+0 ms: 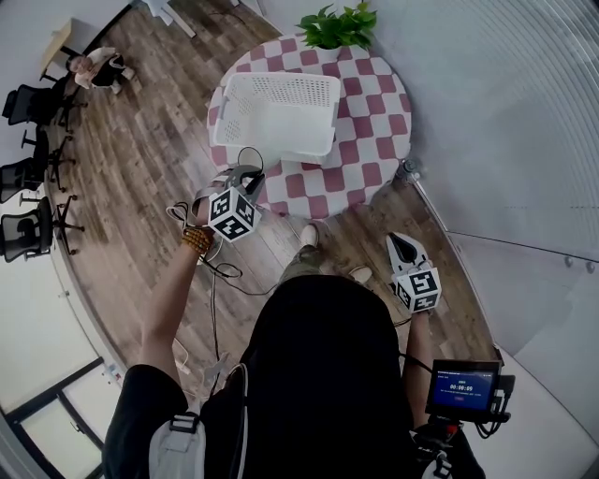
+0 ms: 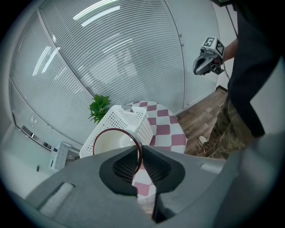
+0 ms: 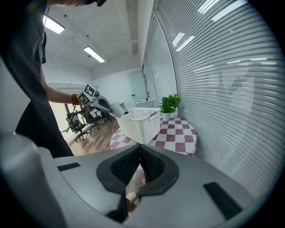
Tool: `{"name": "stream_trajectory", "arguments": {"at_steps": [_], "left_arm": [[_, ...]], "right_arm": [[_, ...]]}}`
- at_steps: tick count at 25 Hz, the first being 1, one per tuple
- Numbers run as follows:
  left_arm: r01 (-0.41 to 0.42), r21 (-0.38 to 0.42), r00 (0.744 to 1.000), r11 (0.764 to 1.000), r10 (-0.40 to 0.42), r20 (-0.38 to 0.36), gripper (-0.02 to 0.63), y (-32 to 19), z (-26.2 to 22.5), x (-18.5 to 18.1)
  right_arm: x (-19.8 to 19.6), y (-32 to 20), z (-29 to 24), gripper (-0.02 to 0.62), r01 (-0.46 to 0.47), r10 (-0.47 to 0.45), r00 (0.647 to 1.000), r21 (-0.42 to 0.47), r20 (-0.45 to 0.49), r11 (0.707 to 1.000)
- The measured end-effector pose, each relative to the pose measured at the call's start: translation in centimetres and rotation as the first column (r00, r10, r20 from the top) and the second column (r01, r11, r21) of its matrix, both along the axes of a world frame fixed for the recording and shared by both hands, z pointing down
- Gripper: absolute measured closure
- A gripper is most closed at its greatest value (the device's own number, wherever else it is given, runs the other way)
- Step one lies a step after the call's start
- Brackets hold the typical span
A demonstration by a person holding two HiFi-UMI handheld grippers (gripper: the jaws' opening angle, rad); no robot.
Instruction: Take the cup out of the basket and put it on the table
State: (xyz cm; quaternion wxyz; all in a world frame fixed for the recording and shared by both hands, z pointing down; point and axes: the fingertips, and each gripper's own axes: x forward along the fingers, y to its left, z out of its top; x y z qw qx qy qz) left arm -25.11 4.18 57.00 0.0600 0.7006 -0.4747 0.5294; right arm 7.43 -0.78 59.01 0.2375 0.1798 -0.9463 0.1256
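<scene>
two grippers, one white cup (image 2: 112,143) with dark red rim pinched at its rim in the left gripper (image 2: 139,153), held just beside one white basket (image 1: 277,142) that looks bare inside, on one checkered table (image 1: 379,122), one plant (image 1: 339,26), right gripper (image 3: 139,151) jaws squeezed together, holding nothing

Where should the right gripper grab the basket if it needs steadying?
Likely the top rim of the basket on its long side nearest the person, from above, one jaw inside, one outside: the wall is thin, upright and open-topped, so jaws can straddle it. The right gripper is shut and empty; open it first. The left gripper is shut on the rim of the cup.
</scene>
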Motion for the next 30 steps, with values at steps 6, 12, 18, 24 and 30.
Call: {"name": "stream_trajectory", "arguments": {"at_steps": [6,12,18,24,30], "left_arm": [[-0.006,-0.027,1.000,1.000,0.006,0.008,0.571,1.3,1.1,1.0],[-0.007,-0.073,1.000,0.997,0.007,0.002,0.571,2.4,2.6,1.9],[-0.011,-0.124,1.000,0.992,0.011,-0.001,0.571,3.7,5.3,2.1],[-0.023,-0.176,1.000,0.984,0.023,-0.003,0.571,4.4,7.5,2.4],[-0.051,-0.226,0.999,0.973,0.052,-0.001,0.571,4.8,8.9,2.9]], "right_arm": [[-0.2,0.1,0.1,0.586,0.019,-0.019,1.000,0.006,0.005,1.000],[-0.6,0.4,0.1,0.586,0.050,-0.050,0.999,0.007,0.007,0.999],[-0.5,1.0,0.7,0.586,0.054,-0.054,0.998,0.014,0.010,0.998],[-0.3,1.4,1.2,0.586,0.051,-0.051,0.999,0.005,0.008,0.999],[-0.1,1.8,1.4,0.586,0.038,-0.038,0.999,-0.033,0.019,0.999]]}}
